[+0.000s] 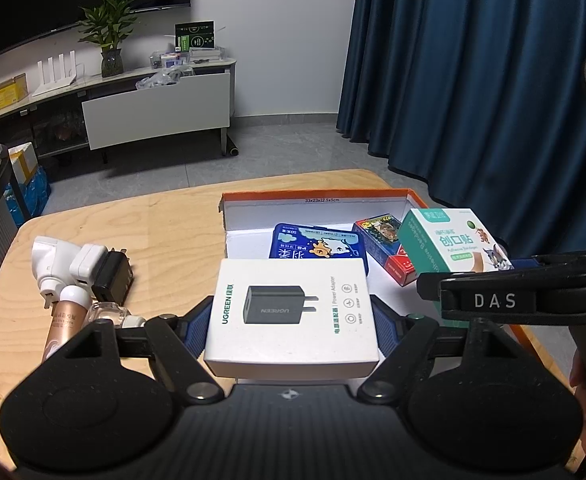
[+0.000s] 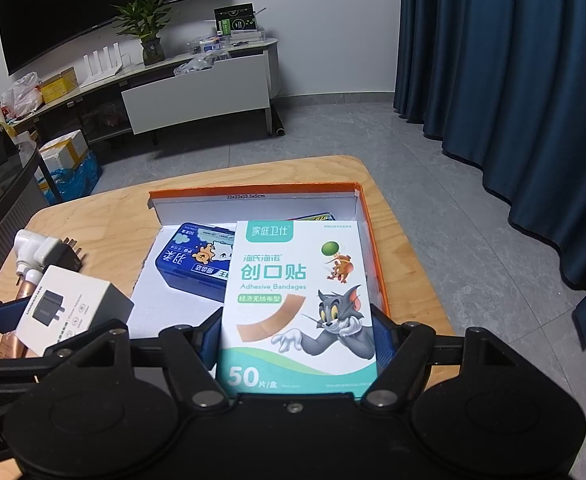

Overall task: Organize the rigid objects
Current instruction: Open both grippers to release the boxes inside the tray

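Above the orange-rimmed tray (image 2: 367, 248), the left gripper (image 1: 293, 316) is clamping a charger box (image 1: 293, 312) and the right gripper (image 2: 297, 332) a bandage box (image 2: 297, 300), both seemingly waiting to be packed.

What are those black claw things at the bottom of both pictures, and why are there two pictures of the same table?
Those claws are two grabbers, and a person holds one in each hand. Each grabber has a little camera looking forward along its fingers, so you get two pictures: one from the left grabber, one from the right.

The left gripper is squeezing a white charger box. The right gripper is squeezing a bandage box with a cartoon cat and mouse on it.

On the wooden table sits an open orange tray. Inside it lie a blue case and a red and blue box. On the table's left side wait some plug adapters, a pink tube and a small glass bottle.
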Available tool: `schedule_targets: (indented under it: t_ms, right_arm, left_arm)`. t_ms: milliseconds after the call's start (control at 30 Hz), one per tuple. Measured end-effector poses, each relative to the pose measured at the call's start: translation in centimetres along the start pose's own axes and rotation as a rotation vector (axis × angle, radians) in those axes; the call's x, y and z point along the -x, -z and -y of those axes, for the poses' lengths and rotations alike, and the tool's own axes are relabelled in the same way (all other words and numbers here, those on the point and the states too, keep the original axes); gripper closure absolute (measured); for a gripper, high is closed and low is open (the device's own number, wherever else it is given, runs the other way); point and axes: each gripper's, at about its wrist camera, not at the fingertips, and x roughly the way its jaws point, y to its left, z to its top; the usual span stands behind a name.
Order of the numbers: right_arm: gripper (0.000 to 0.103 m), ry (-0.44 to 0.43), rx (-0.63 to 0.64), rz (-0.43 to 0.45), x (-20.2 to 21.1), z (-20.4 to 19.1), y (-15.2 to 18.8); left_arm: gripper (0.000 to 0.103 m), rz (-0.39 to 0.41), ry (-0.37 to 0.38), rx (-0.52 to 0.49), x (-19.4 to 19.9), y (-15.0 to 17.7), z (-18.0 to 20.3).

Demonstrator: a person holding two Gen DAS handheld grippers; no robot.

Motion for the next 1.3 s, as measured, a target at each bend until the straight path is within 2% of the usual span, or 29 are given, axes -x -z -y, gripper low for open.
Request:
schedule_targets:
  t_ms: [1300]
  right_arm:
    - [0.019, 0.009, -0.004, -0.007, -0.74, -0.12, -0.17]
  left_arm:
    - [0.024, -0.023, -0.007, -0.002, -0.95, 0.31, 0.57]
